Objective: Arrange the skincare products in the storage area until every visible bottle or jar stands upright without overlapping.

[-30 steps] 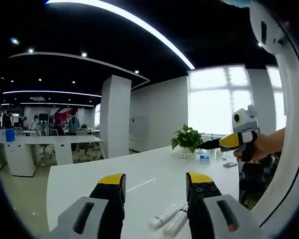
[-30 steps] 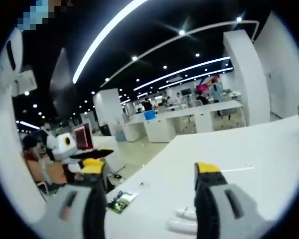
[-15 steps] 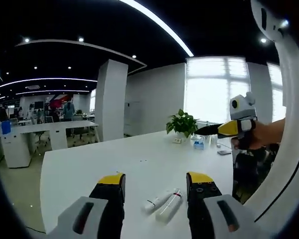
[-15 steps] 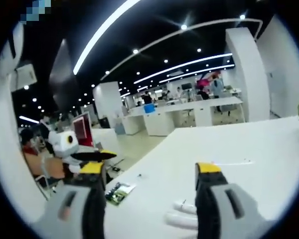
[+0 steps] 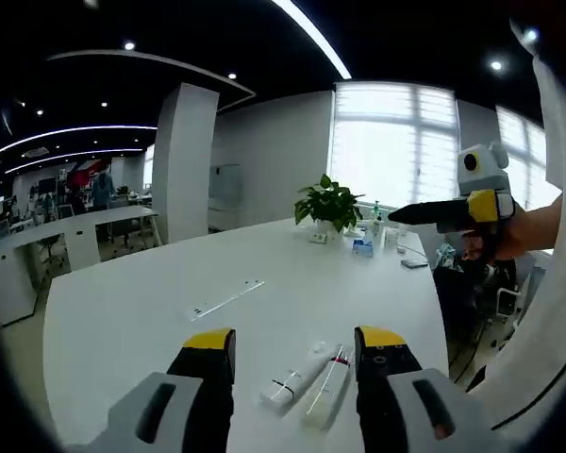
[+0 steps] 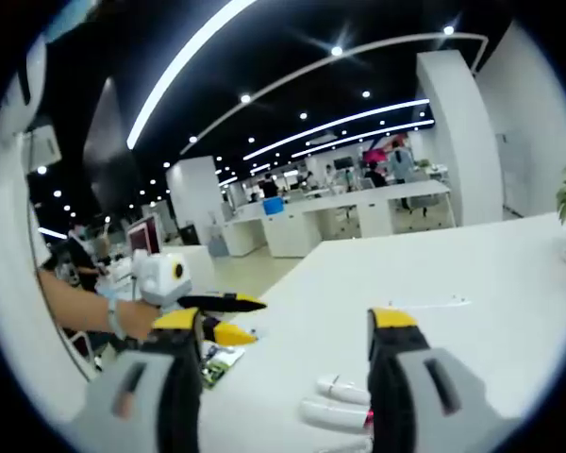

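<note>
Two white skincare tubes lie on their sides, side by side, on the white table. In the left gripper view the tube with black print and the tube with a red mark rest just beyond my left gripper, which is open and empty. My right gripper comes in from the right, held by a hand. In the right gripper view both tubes lie ahead of my open right gripper. The left gripper hovers at the left, jaws apart.
A potted plant and small bottles stand at the table's far end. A thin white strip lies mid-table. A green card lies near the table's left edge. Desks, pillars and people fill the office behind.
Both views have tipped down toward the table, so the tubes show more fully. In the right gripper view the left gripper has come further in over the table.
</note>
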